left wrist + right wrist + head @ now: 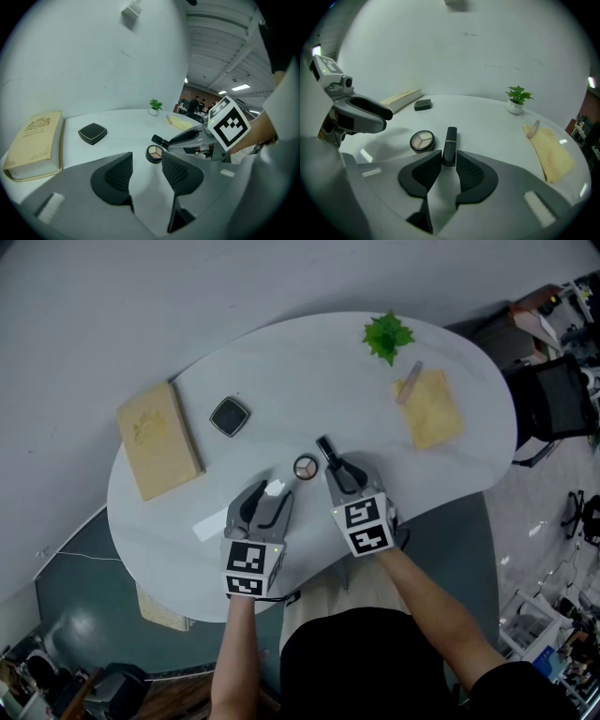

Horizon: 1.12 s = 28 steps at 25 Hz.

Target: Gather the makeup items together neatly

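Observation:
A black lipstick (pixel 450 143) lies on the white table (pixel 309 381), its near end held between my right gripper's (pixel 449 159) jaws, which are shut on it. Just left of it sits a round eyeshadow palette (pixel 423 140), lid off. My left gripper (pixel 146 161) is open with nothing between its jaws, and the palette (pixel 154 152) lies just beyond its tips. A black square compact (pixel 230 415) rests farther back on the left. A pinkish tube (pixel 409 382) lies on a yellow cloth (pixel 431 409) at the far right.
A tan book (pixel 159 440) lies at the table's left edge. A small green plant (pixel 387 336) stands at the far rim. The person's legs are against the near edge. Chairs and clutter stand on the floor to the right.

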Tool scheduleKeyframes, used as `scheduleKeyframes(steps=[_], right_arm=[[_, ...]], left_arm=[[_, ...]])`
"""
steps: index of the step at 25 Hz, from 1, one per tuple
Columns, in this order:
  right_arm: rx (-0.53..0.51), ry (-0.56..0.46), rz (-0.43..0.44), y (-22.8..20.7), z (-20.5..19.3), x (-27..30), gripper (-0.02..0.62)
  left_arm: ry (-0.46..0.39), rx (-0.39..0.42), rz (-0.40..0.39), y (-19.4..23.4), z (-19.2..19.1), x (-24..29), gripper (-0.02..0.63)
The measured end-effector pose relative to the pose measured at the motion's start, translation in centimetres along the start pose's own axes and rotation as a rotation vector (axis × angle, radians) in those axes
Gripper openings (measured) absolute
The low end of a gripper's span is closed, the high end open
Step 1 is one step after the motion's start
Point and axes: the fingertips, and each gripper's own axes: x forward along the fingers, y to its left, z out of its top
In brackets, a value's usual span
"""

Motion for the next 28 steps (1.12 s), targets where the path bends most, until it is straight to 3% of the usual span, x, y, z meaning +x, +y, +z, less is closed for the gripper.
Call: scheduleKeyframes(steps=[4,13,28], right_arm=[[-0.002,0.007,0.021,0.4,-0.2,-0.2,0.100],[0.008,-0.011,0.020,0.1,0.6,-1.8,0.100],[-0.001,-0.077,0.036,0.5,3.9,-4.7,0.100]], left_arm=[[0.023,-0.009,0.001,0.0,-0.2,0.0,0.193],[-0.023,-0.014,0.018,1.2,0.8,0.4,0.198],[-0.094,0.037,0.082,6.5,4.2,1.2,0.244]])
